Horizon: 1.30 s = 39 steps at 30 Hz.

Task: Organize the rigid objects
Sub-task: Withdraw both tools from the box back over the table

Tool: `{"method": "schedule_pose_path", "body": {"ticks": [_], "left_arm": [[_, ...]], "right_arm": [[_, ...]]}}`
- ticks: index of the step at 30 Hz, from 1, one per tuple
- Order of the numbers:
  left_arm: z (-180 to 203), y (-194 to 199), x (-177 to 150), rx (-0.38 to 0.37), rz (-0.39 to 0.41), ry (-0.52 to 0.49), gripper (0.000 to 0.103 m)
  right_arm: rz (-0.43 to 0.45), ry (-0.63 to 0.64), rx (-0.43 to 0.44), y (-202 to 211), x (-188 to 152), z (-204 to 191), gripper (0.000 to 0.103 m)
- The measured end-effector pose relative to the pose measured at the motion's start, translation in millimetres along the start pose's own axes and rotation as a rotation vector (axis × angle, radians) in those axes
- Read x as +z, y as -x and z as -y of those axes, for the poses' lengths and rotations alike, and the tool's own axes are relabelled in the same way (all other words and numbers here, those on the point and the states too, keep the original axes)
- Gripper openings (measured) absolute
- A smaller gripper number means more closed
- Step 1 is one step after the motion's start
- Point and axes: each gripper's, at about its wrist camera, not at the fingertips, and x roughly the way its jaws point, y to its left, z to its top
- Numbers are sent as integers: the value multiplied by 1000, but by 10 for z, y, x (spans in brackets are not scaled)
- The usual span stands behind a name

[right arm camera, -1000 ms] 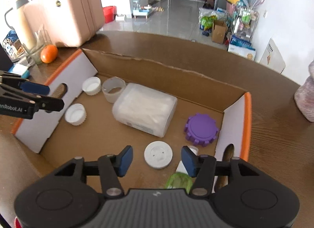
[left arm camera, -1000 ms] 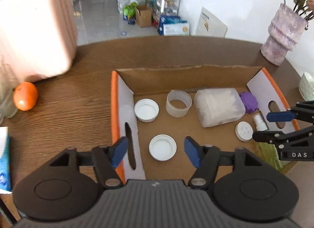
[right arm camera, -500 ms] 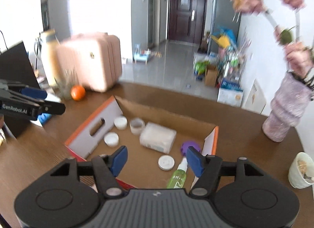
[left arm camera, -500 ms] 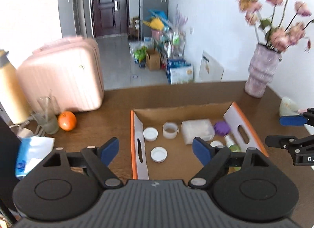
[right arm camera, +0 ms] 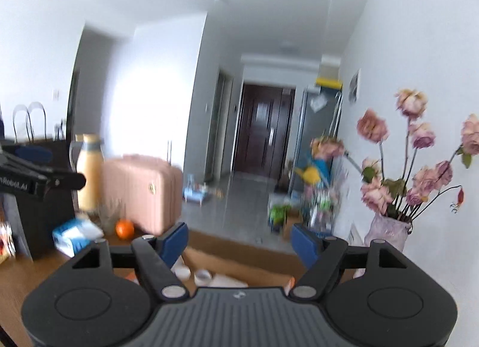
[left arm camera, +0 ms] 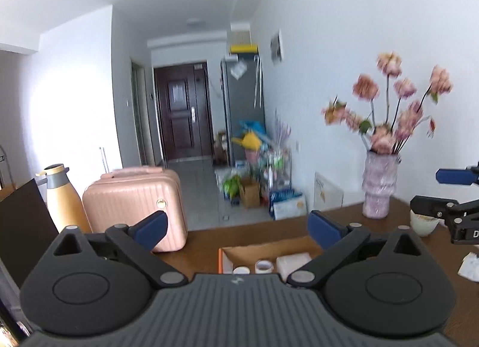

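We hold the left tool (left arm camera: 236,227) and right tool (right arm camera: 239,242) raised above the cardboard box (left arm camera: 263,249), both spread, just opening and pinching nothing, since the white caps (left arm camera: 241,270) already sit inside it.

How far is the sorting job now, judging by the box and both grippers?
Done, it seems: white caps, a ring and a clear container lie in the cardboard box. In hand: nothing. The left gripper and the right gripper are empty, and their jaws have just been opening. Left: hard to tell, because most of the box is hidden. An orange sits outside on the table.
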Motion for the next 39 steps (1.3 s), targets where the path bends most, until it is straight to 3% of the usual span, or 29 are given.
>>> {"method": "schedule_pose_path", "body": {"ticks": [7,13,16,19,26,30,39], "left_arm": [[60,454,-296,25,127,60,103],[152,787,-812,37,159,102,103],[212,1075,-1129,40,229,72,103],[287,1302,-1499,58,244,60,103],[393,1558,-2353,117,127,16,103],[397,1521,-2706,66,-9,9,103],[316,1235,-2820,61,-103,8,103]], "right_arm": [[123,-28,-52,406,-315,-101,80],[171,-60,-72,787,-789,-267,86],[221,-86,-83,1051,-1127,-361,87],[256,-104,-102,1324,-1488,-467,90],[96,-199,-86,1654,-2203,-562,90],[-27,-255,-52,1712,-2558,-592,90],[-153,-284,-67,1537,-2810,-636,90]]}}
